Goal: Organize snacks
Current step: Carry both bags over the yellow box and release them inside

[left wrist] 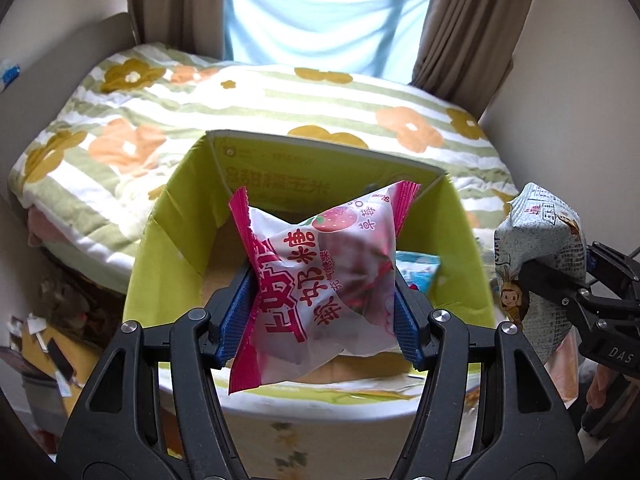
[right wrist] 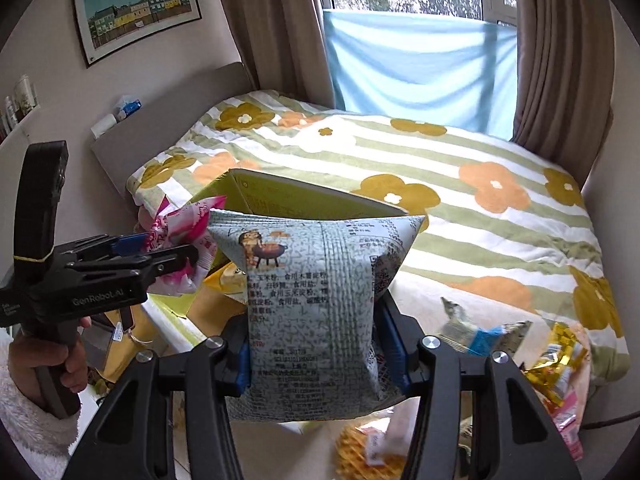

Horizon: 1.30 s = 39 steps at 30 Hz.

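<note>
Wrappers (right wrist: 556, 360) beside bedspread (right wrist: 440, 168), beyond gray packet (right wrist: 316, 312).

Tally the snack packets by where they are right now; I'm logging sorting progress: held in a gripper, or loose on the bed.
Held in a gripper: 2 (pink strawberry candy bag, grey-green snack bag)
Loose on the bed: at least 3 (silver-blue packet, gold packet, waffle packet)
Total: at least 5
</note>
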### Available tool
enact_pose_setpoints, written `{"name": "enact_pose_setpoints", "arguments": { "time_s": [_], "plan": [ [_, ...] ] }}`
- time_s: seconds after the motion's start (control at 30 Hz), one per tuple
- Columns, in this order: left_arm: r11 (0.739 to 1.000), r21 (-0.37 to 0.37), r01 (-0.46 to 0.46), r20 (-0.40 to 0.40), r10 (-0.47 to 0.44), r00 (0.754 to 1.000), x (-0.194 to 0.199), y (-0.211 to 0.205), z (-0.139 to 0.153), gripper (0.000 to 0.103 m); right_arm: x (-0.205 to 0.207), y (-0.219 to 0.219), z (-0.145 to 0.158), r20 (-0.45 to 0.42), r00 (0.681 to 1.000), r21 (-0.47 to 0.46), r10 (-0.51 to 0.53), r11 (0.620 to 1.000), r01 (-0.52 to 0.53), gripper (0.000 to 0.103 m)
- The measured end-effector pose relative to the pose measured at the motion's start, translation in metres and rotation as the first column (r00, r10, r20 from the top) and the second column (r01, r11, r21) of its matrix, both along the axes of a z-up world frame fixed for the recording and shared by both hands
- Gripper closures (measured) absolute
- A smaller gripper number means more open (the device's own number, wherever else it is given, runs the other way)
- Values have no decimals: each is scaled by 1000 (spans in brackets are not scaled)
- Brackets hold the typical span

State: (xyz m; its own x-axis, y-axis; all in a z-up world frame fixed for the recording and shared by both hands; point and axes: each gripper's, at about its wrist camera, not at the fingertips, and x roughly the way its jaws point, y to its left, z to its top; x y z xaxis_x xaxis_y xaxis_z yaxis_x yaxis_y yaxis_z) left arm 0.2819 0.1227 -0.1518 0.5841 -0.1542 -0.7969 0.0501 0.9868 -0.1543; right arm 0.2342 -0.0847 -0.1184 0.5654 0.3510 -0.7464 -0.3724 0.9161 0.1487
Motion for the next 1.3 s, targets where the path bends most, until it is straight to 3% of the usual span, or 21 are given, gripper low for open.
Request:
{"name": "enact_pose_setpoints", "arguments": {
  "time_s": [0.27, 0.3, 0.37, 0.4, 0.53, 1.03, 1.07, 1.13, 1.17, 1.2, 1.3],
  "plan": [
    [999, 32, 18, -53, -16, 998, 13, 20, -31, 43, 21, 23, -23, -81, 996, 7, -23, 1000, 24, 55],
    [999, 42, 11, -32, -10, 999, 10, 21, -29, 38, 22, 24, -25, -87, 996, 7, -21, 1000, 21, 55],
    [997, 77, 1, -7, -1, 1000, 9, 21, -26, 8, 25, 26, -26, -93, 996, 9, -14, 1000, 15, 55],
    [995, 96, -3, 10, 2, 1000, 6, 20, -23, 0, 25, 26, -26, -93, 996, 12, -9, 1000, 10, 55],
    [989, 145, -5, 13, 3, 1000, 4, 18, -21, 0, 28, 22, -27, -99, 995, 17, 17, 1000, -16, 55],
    [992, 97, -77, -5, 78, 997, -26, 38, -19, 0, 47, 63, -27, -133, 982, 4, 132, 991, -133, 52],
    [992, 100, -79, -6, 80, 997, -27, 39, -19, 0, 49, 65, -29, -148, 979, 6, 142, 990, -143, 49],
    [992, 101, -80, -9, 81, 997, -29, 40, -20, 0, 52, 65, -30, -143, 980, 11, 139, 990, -138, 27],
    [992, 99, -80, -9, 81, 997, -31, 41, -20, 0, 51, 64, -29, -126, 983, 19, 136, 991, -135, 9],
    [992, 99, -80, -9, 81, 997, -32, 41, -20, 0, 50, 62, -28, -108, 985, 28, 138, 990, -136, 1],
    [992, 98, -78, -11, 80, 997, -32, 41, -20, 0, 44, 62, -26, -75, 987, 22, 139, 990, -138, 1]
  ]
}}
